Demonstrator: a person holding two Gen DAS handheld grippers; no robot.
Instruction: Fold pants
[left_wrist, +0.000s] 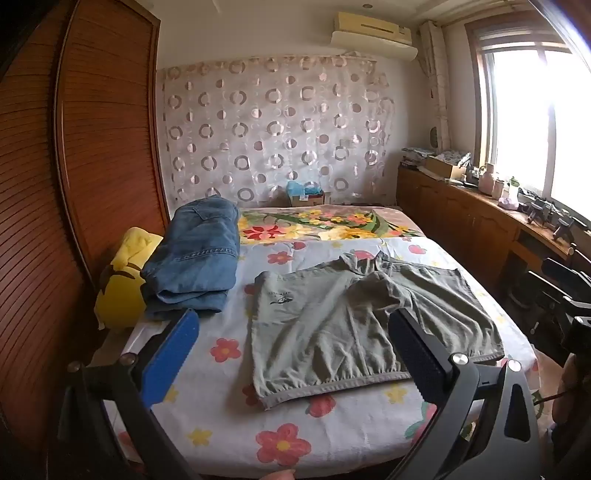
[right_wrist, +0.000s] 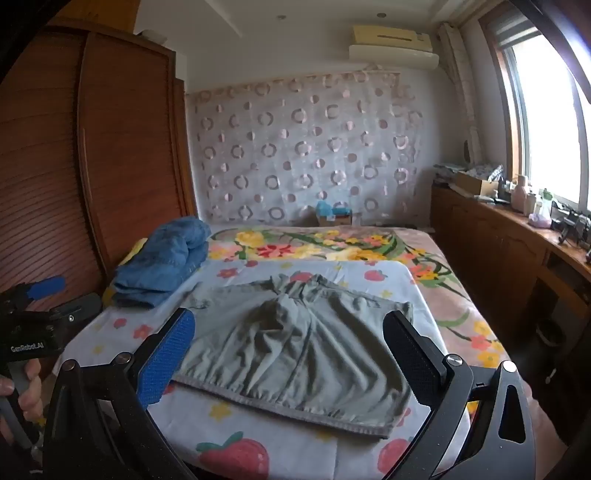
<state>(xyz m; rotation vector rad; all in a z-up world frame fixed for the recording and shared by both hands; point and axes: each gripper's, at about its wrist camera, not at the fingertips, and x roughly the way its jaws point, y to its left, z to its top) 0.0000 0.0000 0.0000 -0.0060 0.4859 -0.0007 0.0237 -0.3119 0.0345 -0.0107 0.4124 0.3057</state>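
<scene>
A pair of grey-green shorts (left_wrist: 354, 325) lies spread on the flowered bedsheet (left_wrist: 229, 421), waistband toward me, legs rumpled at the far side. In the right wrist view the same shorts (right_wrist: 295, 354) lie straight ahead. My left gripper (left_wrist: 295, 339) is open above the near edge of the bed, its jaws wide apart with nothing between them. My right gripper (right_wrist: 291, 339) is open too, hovering short of the waistband and touching nothing. The left gripper's body (right_wrist: 33, 325) shows at the left of the right wrist view, held by a hand (right_wrist: 26, 391).
Folded blue jeans (left_wrist: 195, 258) sit at the bed's left on a yellow pillow (left_wrist: 122, 284). A brown louvred wardrobe (left_wrist: 74, 184) stands along the left. A wooden cabinet (left_wrist: 480, 221) with bottles and clutter runs under the window on the right. A floral blanket (left_wrist: 325, 221) covers the far bed.
</scene>
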